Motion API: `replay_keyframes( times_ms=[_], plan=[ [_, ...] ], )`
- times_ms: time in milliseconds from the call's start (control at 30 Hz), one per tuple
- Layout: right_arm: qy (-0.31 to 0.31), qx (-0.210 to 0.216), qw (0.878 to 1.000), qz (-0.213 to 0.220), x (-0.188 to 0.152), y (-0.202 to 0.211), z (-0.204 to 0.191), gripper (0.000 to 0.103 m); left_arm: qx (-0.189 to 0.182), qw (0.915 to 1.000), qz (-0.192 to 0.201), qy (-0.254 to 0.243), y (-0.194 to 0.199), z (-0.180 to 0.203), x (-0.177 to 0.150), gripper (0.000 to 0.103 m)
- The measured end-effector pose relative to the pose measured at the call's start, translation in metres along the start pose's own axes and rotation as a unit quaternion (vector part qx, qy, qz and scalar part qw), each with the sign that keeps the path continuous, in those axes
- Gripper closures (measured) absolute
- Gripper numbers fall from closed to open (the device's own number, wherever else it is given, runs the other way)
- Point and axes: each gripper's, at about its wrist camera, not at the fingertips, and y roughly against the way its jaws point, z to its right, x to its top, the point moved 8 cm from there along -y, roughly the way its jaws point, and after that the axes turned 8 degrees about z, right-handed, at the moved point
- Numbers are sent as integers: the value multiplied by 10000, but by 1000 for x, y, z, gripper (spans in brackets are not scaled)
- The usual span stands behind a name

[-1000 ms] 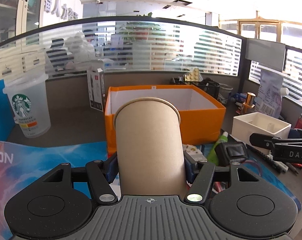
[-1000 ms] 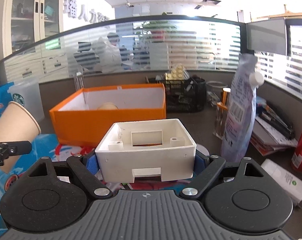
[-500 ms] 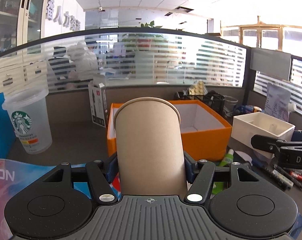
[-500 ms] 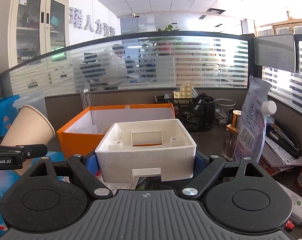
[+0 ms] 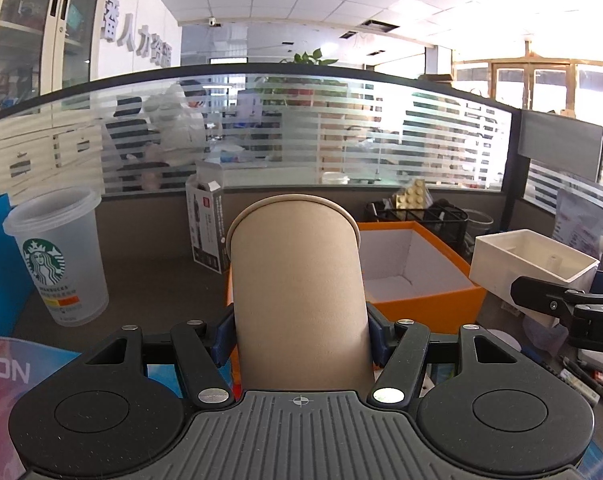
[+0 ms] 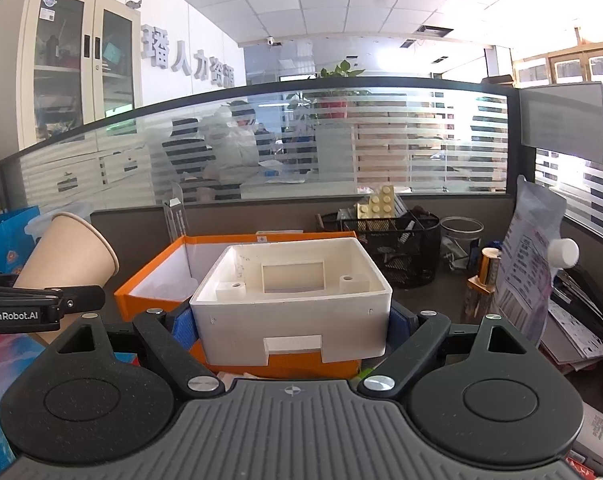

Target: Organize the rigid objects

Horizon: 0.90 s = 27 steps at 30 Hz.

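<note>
My left gripper [image 5: 301, 338] pinches a brown paper cup [image 5: 297, 280], mouth pointing away from me, so I cannot tell its contents. My right gripper [image 6: 289, 322] clamps a white plastic housing [image 6: 289, 296], open side up, hollow. At twelve o'clock on the worktop [image 5: 149, 280] sits the orange box [image 5: 421, 300]; what shows of its white interior is bare. A Starbucks cup [image 5: 57, 256] stands at ten o'clock.
</note>
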Motion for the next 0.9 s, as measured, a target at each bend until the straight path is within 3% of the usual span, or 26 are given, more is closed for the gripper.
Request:
replay_keyframes(
  times_ms=[900],
  plan=[
    [-78, 56, 9999, -64, 8, -54, 3, 18, 90, 9999, -60, 33, -63, -9, 21, 41]
  ],
)
